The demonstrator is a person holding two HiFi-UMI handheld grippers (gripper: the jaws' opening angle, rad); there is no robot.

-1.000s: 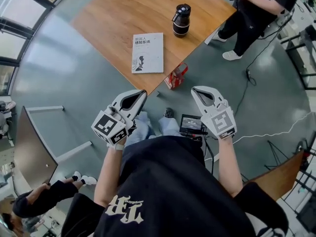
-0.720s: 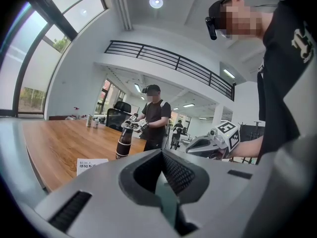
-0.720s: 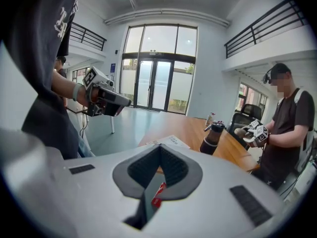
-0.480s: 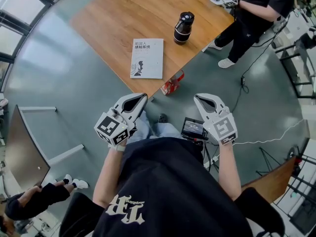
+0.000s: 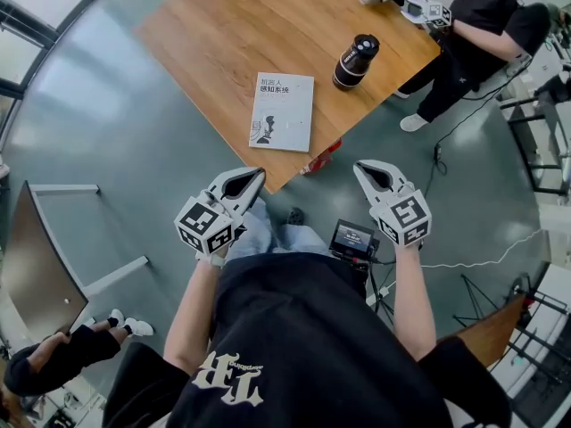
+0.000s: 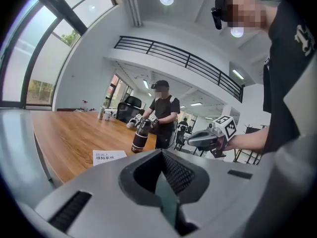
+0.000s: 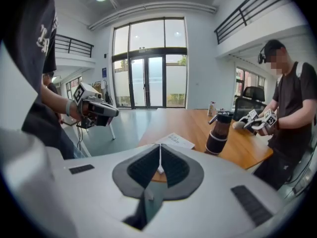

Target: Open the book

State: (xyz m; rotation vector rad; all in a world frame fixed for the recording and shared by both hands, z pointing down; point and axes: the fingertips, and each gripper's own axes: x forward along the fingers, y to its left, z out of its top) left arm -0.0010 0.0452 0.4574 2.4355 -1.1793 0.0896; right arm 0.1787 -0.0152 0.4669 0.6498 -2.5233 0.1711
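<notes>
The left gripper (image 5: 260, 173) is held out in front of the body on a bare left forearm (image 5: 200, 303) that is bent at the elbow. It is kept over the floor, short of the table's near edge, and its jaws are tilted up and to the right towards that edge. Its jaws are seen pressed together, with nothing caught between them.

The book (image 5: 283, 111) is seen lying flat and closed on the wooden table (image 5: 214, 34), white cover up, near the near edge and well apart from both grippers. A dark bottle (image 5: 356, 61) is stood upright to the right of the book, apart from it. A small red object (image 5: 321, 156) is seen at the table's edge below the book.

The right gripper (image 5: 358, 165) is raised on an outstretched right forearm (image 5: 412, 294), with its jaws angled up and slightly left. Its pads are closed on each other and nothing is gripped. At the far right, a second person (image 5: 486, 7) is seen beside the table with grippers in hand.
</notes>
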